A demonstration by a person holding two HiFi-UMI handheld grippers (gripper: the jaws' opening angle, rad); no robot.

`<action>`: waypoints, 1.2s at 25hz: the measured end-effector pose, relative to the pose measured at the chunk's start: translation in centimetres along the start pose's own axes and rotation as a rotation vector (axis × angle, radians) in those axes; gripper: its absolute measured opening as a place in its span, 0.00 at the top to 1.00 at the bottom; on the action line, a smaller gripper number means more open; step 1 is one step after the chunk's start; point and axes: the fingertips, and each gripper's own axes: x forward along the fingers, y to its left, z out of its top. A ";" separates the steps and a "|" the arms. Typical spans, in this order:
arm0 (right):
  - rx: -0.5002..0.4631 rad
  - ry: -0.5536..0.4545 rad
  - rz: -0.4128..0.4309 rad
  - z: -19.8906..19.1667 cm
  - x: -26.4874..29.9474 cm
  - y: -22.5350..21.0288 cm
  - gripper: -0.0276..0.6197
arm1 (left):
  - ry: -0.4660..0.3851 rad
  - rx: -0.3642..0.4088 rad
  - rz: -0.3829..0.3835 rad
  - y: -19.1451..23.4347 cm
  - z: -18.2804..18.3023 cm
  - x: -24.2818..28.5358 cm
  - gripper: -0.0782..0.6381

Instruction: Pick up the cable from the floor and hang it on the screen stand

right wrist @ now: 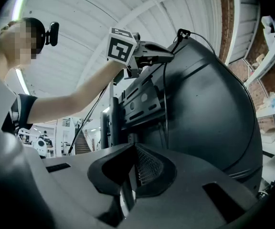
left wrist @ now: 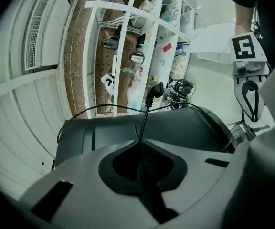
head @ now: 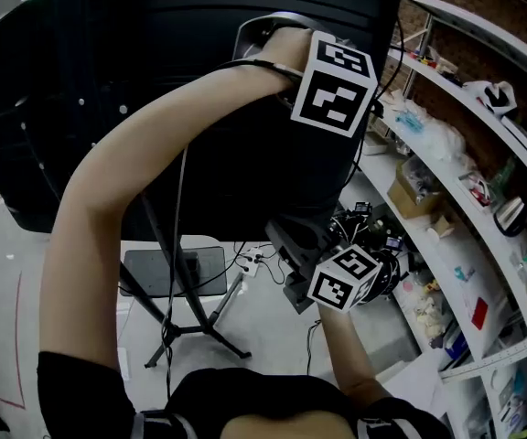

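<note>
Close below the head camera, the right gripper (right wrist: 129,175) hangs with jaws together and empty, apparently spare. Higher up, the left gripper (left wrist: 141,142) pinches the cable (left wrist: 144,118) between closed jaws, draping it over the screen (left wrist: 190,123) top, probably to hang it.

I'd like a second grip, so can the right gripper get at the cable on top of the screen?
Probably yes: the right gripper sits lower behind the screen, shut and empty, with open air up to the cable.
</note>
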 end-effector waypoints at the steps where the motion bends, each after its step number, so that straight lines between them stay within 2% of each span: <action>1: 0.002 0.002 0.007 0.1 0.1 0.1 0.92 | 0.009 -0.013 -0.002 0.2 -0.6 -0.1 0.87; 4: 0.017 0.005 0.014 -0.1 0.3 -0.1 0.92 | 0.041 -0.048 0.007 0.7 -3.1 -0.7 0.87; 8: 0.039 -0.001 0.017 -0.6 0.8 -0.4 0.92 | 0.108 -0.055 0.085 1.9 -6.3 -3.4 0.87; 13: 0.036 -0.004 0.018 -0.9 1.4 0.2 0.92 | 0.144 -0.081 0.113 1.7 -9.1 -5.1 0.87; 16: 0.024 -0.003 0.025 -0.8 1.9 0.9 0.92 | 0.166 -0.101 0.104 1.2 -10.7 -5.7 0.87; 19: 0.002 -0.008 0.026 -0.6 2.3 1.4 0.92 | 0.184 -0.080 0.130 1.2 -11.8 -5.6 0.87; 23: 0.013 -0.004 -0.002 -1.2 2.2 1.2 0.92 | 0.246 -0.016 0.155 1.6 -13.5 -5.0 0.87; 27: 0.013 -0.019 -0.047 -1.0 1.7 0.1 0.92 | 0.192 -0.062 0.175 2.4 -13.6 -6.0 0.87; 30: -0.003 -0.029 -0.059 -0.6 1.6 0.1 0.92 | 0.169 -0.047 0.203 2.4 -13.9 -7.9 0.87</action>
